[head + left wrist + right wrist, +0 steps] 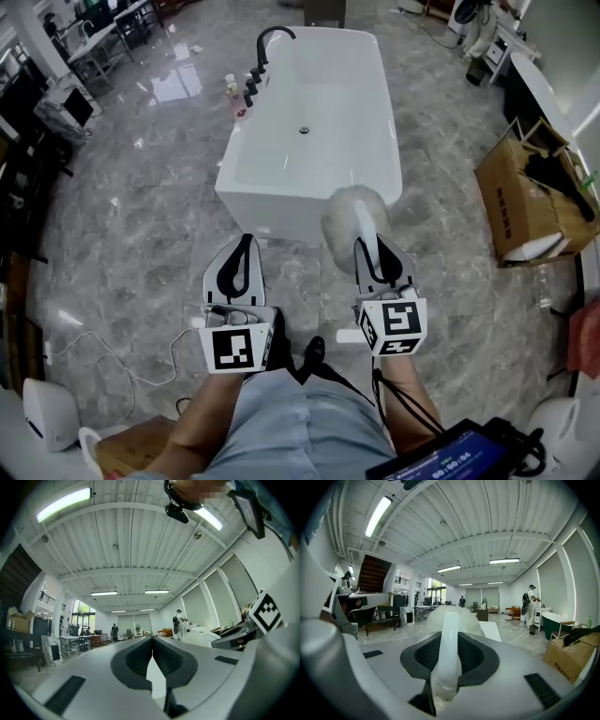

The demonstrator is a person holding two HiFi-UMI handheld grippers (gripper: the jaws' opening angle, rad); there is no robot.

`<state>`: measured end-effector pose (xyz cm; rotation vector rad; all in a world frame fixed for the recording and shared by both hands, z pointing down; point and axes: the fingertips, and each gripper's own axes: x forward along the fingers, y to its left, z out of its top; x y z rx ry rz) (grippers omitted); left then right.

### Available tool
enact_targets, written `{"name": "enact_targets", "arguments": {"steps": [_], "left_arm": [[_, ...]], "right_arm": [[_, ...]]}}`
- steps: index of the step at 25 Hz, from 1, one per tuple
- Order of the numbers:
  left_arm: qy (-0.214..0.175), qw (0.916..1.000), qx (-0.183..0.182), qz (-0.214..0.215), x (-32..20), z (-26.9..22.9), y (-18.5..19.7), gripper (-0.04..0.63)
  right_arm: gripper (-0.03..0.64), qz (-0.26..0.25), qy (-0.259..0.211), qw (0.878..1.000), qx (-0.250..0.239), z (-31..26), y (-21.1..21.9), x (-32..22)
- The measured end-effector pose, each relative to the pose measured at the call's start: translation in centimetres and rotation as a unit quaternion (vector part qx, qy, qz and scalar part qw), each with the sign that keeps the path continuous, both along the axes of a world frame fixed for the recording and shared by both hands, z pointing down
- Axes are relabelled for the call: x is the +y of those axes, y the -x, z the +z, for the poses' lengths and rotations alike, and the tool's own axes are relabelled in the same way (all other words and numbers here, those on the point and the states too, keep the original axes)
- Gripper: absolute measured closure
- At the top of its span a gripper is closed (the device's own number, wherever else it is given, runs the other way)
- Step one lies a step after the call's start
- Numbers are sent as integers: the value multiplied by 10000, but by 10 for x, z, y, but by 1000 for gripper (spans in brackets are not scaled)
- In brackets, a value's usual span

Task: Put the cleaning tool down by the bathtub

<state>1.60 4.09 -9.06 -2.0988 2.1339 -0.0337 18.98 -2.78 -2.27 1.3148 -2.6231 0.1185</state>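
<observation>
The right hand-held gripper (pixel 368 248) squeezes the handle of the fluffy white cleaning tool (pixel 342 220), so its soft head sticks out in front, ready to go down by the big white bathtub (pixel 309 141) just ahead. The left hand-held gripper (pixel 242 248) is closed and empty.

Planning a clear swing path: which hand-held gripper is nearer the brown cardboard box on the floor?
Right. The right hand-held gripper, holding the white fluffy-headed cleaning tool, sits left of the brown cardboard box; the left hand-held gripper is farther left.
</observation>
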Motion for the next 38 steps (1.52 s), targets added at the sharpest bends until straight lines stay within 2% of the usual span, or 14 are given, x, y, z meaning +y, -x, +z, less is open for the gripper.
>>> {"name": "enact_targets", "arguments": {"steps": [7,14,24,30,32,33,38], "left_arm": [[-37,9997,164,-174,-11,2,25,577],[38,9994,315,-156,-55,16,53,577],[391,9984,395,-59,-111,62,91,577],[761,9960,459,127,-139,95,104,577],[714,9963,473,124,-150,107,109,577],[684,9963,515,112,-156,111,112,577],[1103,9908,782,54,-170,150,121,577]], "right_arm": [[511,-152,-77,9998,129,-7,24,-17],[511,-211,-26,9994,278,6,54,-57],[511,-203,407,9979,457,55,87,-105],[511,-303,694,9950,652,90,104,-120],[511,-373,740,9943,666,105,110,-126],[511,-420,755,9940,667,113,113,-129],[511,-714,887,9906,756,152,124,-135]]}}
